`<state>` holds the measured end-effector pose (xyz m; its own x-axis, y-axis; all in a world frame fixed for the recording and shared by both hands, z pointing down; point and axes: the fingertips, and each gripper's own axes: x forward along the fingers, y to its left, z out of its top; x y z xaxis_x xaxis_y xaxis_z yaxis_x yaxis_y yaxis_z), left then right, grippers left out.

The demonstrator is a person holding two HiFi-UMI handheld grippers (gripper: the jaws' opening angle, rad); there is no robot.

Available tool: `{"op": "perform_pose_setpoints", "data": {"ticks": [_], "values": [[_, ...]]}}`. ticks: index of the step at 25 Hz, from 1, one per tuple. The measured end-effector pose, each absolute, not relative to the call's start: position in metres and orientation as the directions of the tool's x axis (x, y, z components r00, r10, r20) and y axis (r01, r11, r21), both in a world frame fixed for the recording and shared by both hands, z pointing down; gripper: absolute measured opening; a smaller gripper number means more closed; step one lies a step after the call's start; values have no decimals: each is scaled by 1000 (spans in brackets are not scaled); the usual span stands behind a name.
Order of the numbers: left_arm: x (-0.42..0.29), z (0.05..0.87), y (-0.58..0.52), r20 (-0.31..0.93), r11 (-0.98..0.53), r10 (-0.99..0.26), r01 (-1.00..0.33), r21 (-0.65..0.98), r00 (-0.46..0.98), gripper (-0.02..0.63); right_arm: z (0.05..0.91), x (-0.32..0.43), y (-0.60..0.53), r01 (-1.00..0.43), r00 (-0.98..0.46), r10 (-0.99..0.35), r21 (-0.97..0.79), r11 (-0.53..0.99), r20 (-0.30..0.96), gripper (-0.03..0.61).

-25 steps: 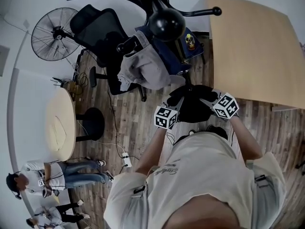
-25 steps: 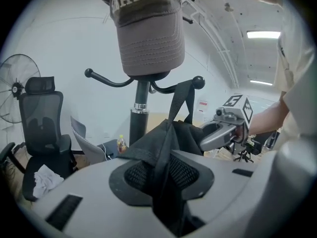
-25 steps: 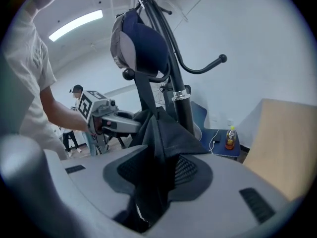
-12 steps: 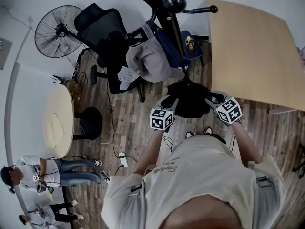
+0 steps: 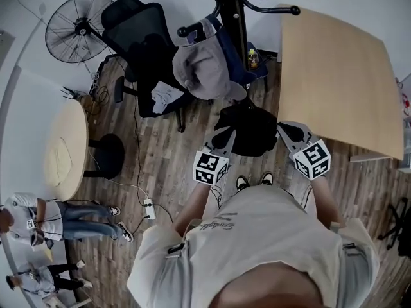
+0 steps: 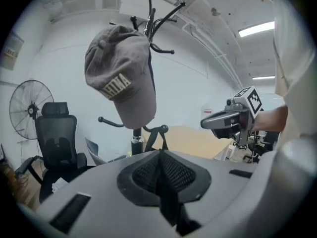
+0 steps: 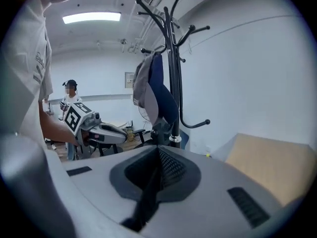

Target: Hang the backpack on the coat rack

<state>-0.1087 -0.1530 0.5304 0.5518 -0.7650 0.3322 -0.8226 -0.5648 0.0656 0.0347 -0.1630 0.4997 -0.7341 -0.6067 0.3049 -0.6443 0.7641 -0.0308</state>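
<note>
Head view: the black backpack [image 5: 247,130] hangs low between the left tool [image 5: 226,136] and right tool [image 5: 284,131], with the coat rack [image 5: 232,18] straight ahead, beyond it

Left gripper view: jaws pinch a dark strap [image 6: 167,202]; the rack's hooks [image 6: 157,19] rise above

Right gripper view: jaws likewise clamp the strap; the hooks stand high ahead

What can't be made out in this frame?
- Which part of the backpack is gripped: too small in the head view; the left gripper and right gripper views show only a dark strip in shut jaws.
- Coat rack base: head view, hidden by the backpack.
- Yellow item beside the rack: head view, too small to identify.
</note>
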Motion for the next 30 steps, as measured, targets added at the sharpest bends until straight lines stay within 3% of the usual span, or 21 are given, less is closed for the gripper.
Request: {"op": "perform_pose_setpoints", "data": {"ticks": [8, 21, 30], "values": [[-103, 473, -147, 278, -558, -798, -830, -7, 534, 23, 454, 24, -155, -627, -734, -633, 115, 771, 245, -6], [-121, 435, -169, 183, -473, -862, -880, 44, 472, 25, 409, 29, -155, -704, -704, -706, 55, 708, 80, -6], [-126, 439, -174, 201, -467, -866, -884, -2, 458, 25, 415, 23, -161, -685, -722, -687, 51, 727, 84, -6]]}}
